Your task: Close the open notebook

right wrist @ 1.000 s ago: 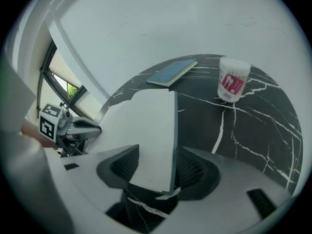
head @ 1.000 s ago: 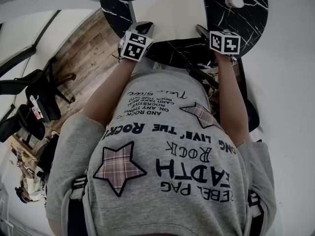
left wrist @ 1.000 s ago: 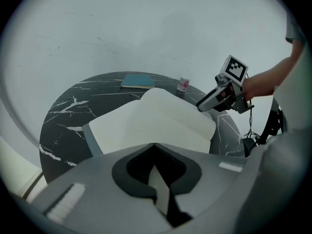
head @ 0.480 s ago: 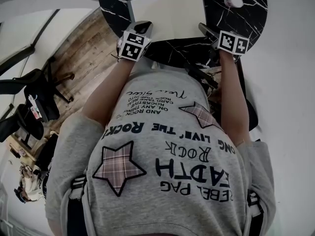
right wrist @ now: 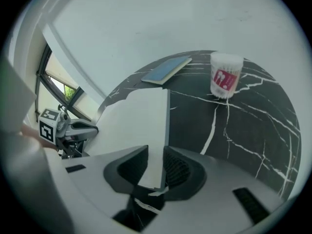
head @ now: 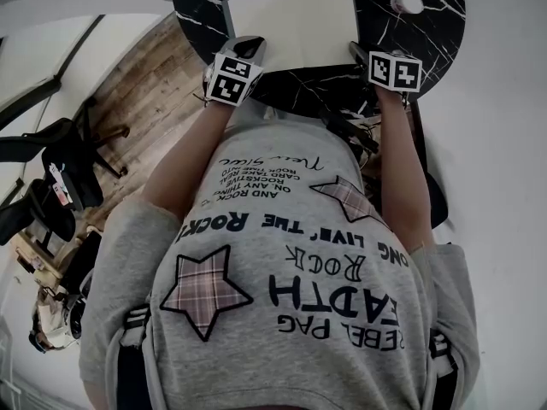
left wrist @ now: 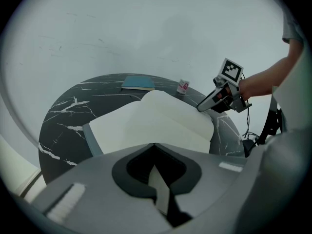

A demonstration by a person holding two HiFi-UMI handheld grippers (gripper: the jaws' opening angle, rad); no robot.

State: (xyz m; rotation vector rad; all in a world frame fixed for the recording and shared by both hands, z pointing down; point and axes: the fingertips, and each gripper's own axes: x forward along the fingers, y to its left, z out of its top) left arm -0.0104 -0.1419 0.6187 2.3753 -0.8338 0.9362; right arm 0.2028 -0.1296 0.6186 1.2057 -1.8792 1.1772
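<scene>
The open notebook (head: 291,26) lies with blank white pages up on the round black marble table (head: 427,32). My left gripper (head: 248,45) sits at its near left corner. In the left gripper view the jaws (left wrist: 154,147) meet with a pale strip of the notebook (left wrist: 156,121) caught between them. My right gripper (head: 355,51) is at the near right corner. Its jaws (right wrist: 155,152) have just been closing, and the right-hand page block (right wrist: 141,121) is now pinched between the pads. Each gripper shows in the other's view: the right one (left wrist: 207,104) and the left one (right wrist: 90,128).
A thin closed teal book (right wrist: 165,70) lies at the table's far side. A round tub of cotton swabs (right wrist: 225,75) stands to the right of the notebook. Black office chairs (head: 60,169) stand on the wooden floor to the left. White wall lies behind the table.
The right gripper's marker cube has shifted a little against the notebook's right corner. The left gripper and the notebook lie as before.
</scene>
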